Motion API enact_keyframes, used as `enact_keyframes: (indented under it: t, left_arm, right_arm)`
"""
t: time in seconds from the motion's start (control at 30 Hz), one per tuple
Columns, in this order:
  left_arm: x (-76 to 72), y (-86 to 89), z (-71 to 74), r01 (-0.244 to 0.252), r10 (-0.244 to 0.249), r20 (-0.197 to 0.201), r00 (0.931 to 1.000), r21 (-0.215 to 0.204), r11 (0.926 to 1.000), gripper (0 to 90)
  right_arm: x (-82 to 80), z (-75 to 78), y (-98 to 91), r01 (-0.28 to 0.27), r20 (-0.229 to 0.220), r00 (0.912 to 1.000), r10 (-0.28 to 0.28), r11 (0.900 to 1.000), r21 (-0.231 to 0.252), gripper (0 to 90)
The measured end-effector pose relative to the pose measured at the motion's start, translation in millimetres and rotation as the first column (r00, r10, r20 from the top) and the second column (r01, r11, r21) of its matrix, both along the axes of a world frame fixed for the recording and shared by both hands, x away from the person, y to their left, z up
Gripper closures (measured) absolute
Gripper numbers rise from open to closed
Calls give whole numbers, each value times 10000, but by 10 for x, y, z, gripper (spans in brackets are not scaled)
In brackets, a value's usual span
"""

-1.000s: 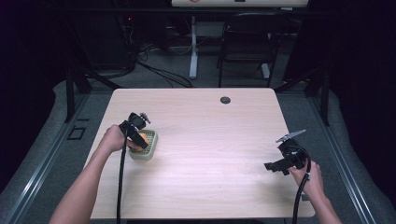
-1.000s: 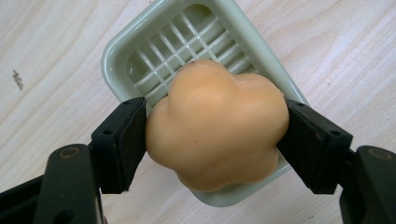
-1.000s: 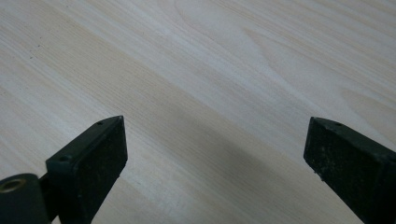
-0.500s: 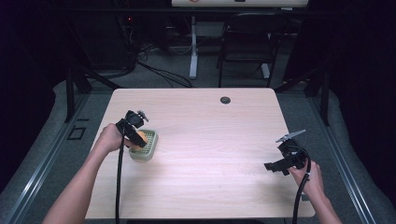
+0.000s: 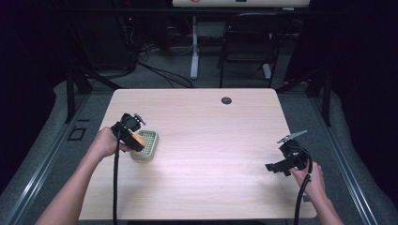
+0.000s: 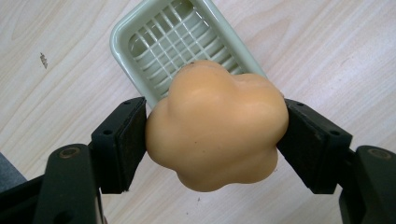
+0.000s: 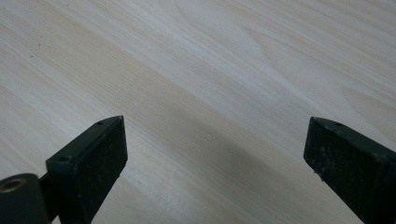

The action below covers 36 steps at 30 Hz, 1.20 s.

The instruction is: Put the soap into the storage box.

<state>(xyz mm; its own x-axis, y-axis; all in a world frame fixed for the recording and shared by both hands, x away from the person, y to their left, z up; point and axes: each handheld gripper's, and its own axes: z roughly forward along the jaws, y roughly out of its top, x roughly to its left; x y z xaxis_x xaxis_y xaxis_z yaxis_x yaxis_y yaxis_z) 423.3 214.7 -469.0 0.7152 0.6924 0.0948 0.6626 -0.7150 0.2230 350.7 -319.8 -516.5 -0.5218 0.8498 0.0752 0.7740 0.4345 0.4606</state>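
Observation:
An orange, lobed, pumpkin-shaped object (image 6: 217,125) is clamped between the jaws of my left gripper (image 6: 212,135), held above the near edge of a pale green slotted basket (image 6: 180,35). From above, the left gripper (image 5: 133,137) sits at the table's left side, with the orange object (image 5: 139,140) over the basket (image 5: 148,146). My right gripper (image 5: 276,167) is near the table's right front corner, open above bare wood. In its own view the right gripper (image 7: 215,158) has jaws spread wide with nothing between them.
The light wood table (image 5: 211,140) has a small black round cap (image 5: 226,100) near its far edge. Beyond the table stand a chair (image 5: 248,42) and a desk leg (image 5: 194,47), with cables on the floor. Cables trail from both grippers.
My left hand and gripper have shifted slightly toward the left and near side with the orange object. The right gripper has stayed in place.

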Motion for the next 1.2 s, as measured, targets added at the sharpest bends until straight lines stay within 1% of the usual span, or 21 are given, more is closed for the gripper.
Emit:
enact_keyframes:
  t: [0.13,0.17,0.2,0.33,0.37,0.5,0.53,0.57,0.67,0.7,0.83,0.9,1.0,1.13,1.2]
  left_arm:
    - [-82,28,15,38,-38,56,10000,-57,10000,274]
    - [-82,28,15,38,-38,56,10000,-57,10000,275]
    - [-119,43,19,97,-97,52,9999,-60,9999,274]
    - [-175,66,19,72,-72,49,10000,-69,9999,274]
    - [-211,85,13,30,-29,63,10000,-109,9999,274]
    - [-256,120,14,63,-63,-18,10000,-62,10000,274]
    - [-293,140,9,9,-9,1,10000,-107,9999,274]
    - [-293,140,9,9,-9,1,10000,-107,9999,274]
    - [-360,174,1,-45,44,-81,10000,-176,9998,275]
    - [-376,180,-3,-66,65,-68,10000,-211,9998,274]
    - [-437,200,9,-59,55,-135,9999,-224,9997,274]
    - [-453,204,6,-69,67,-76,9999,-257,9996,274]
    - [-511,217,15,-52,49,-143,9999,-235,9997,274]
    - [-561,219,7,-23,20,-113,9999,-264,9997,275]
    - [-614,217,-9,37,-41,-121,9999,-291,9996,274]
  right_arm:
    - [0,-1,0,-17,27,10000,17,10000,-16,58]
    - [0,-1,0,-14,21,10000,14,10000,-11,59]
    - [0,-2,1,-14,19,10000,14,10000,-13,59]
    - [0,-5,3,3,30,10000,-3,10000,-7,58]
    - [0,-3,5,20,-11,10000,-20,10000,-14,59]
    - [-1,-7,7,60,48,10000,-60,10000,-65,59]
    - [0,-6,5,18,10,10000,-18,10000,-67,59]
    - [0,-6,5,18,10,10000,-18,10000,-67,59]
    - [2,-6,4,-16,-17,10000,16,10000,-75,59]
    - [1,-10,9,38,32,10000,-38,10000,-79,59]
    - [0,-6,9,-23,5,10000,23,10000,-30,59]
    - [0,-7,8,-16,20,10000,16,10000,-72,59]
    - [-2,-5,12,4,10,10000,-4,10000,-61,59]
    - [-3,0,10,-38,-10,10000,37,9999,-103,59]
    - [-5,-1,14,-6,9,10000,6,10000,2,60]
